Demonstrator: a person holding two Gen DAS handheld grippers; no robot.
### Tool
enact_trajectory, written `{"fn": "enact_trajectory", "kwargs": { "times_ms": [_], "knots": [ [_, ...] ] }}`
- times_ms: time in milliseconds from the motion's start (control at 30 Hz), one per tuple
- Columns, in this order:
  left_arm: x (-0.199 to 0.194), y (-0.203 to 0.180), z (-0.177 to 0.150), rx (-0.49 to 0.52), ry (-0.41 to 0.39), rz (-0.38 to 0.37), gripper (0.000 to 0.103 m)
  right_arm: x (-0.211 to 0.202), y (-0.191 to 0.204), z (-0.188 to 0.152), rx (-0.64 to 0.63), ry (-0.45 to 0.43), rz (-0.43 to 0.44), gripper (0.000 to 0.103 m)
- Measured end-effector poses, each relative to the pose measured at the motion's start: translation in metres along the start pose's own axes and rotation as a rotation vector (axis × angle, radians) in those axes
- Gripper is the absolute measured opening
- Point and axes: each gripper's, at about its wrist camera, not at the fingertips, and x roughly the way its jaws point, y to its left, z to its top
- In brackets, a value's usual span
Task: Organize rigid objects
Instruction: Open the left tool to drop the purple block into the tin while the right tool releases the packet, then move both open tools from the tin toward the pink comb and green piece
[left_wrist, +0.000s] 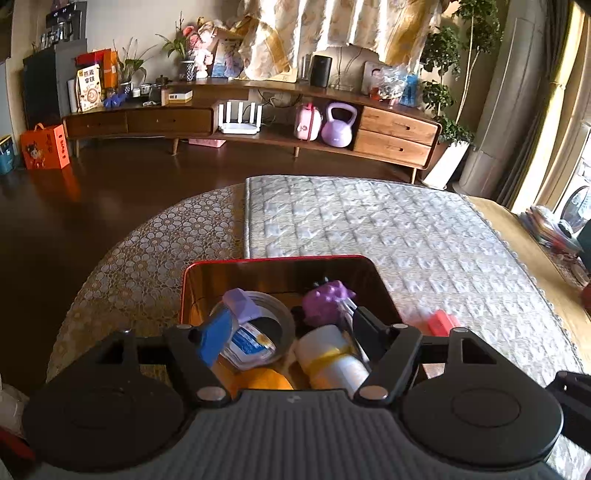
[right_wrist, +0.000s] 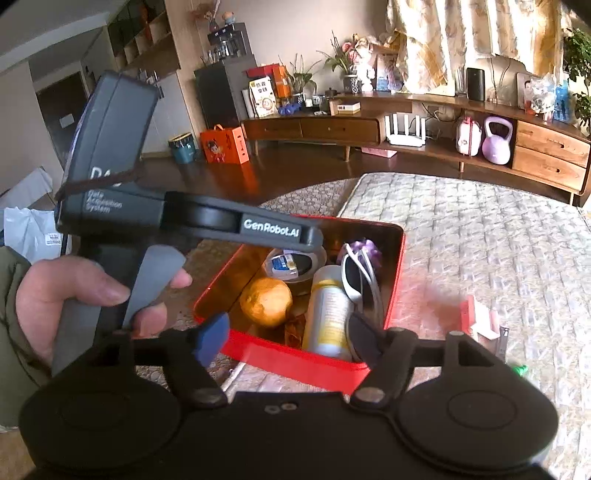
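A red tin box (left_wrist: 186, 291) with a shiny gold inside sits on the quilted table cover (left_wrist: 369, 221). In it lie a tape roll (left_wrist: 273, 314), a purple toy (left_wrist: 327, 299), a white bottle with a yellow band (left_wrist: 332, 358), an orange (right_wrist: 266, 302) and white sunglasses (right_wrist: 354, 273). My left gripper (left_wrist: 291, 332) hovers over the box's near side, open, with nothing gripped. My right gripper (right_wrist: 288, 336) is open above the box's near wall (right_wrist: 295, 358), with no pad pressing on anything. A person's hand (right_wrist: 55, 295) holds the left tool's grey handle.
Small red and pink items (right_wrist: 480, 317) and a metal clip-like piece (right_wrist: 503, 339) lie on the cover right of the box. Beyond the table are dark floor, a long wooden cabinet (left_wrist: 395, 129) and an orange gift box (left_wrist: 44, 147).
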Motion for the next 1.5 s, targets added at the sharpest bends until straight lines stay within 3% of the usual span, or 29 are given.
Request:
{"fn": "enact_trajectory", "kwargs": {
  "times_ms": [200, 433, 900, 1167, 1500],
  "knots": [
    [-0.024, -0.013, -0.009, 0.024, -0.013, -0.014, 0.077, -0.026, -0.001, -0.009, -0.015, -0.052, -0.005, 0.092],
    [-0.048, -0.029, -0.019, 0.03, -0.026, -0.035, 0.081, -0.057, -0.014, -0.022, -0.022, -0.099, -0.032, 0.102],
    [-0.05, -0.081, -0.038, 0.037, -0.029, -0.105, 0.086, -0.085, -0.081, -0.049, 0.038, -0.115, -0.147, 0.103],
    [-0.026, -0.122, -0.039, 0.072, -0.008, -0.12, 0.086, -0.069, -0.119, -0.065, 0.03, -0.08, -0.225, 0.103],
    [0.018, -0.165, -0.044, 0.133, 0.028, -0.131, 0.086, -0.041, -0.151, -0.073, -0.042, -0.051, -0.207, 0.092]
  ]
}}
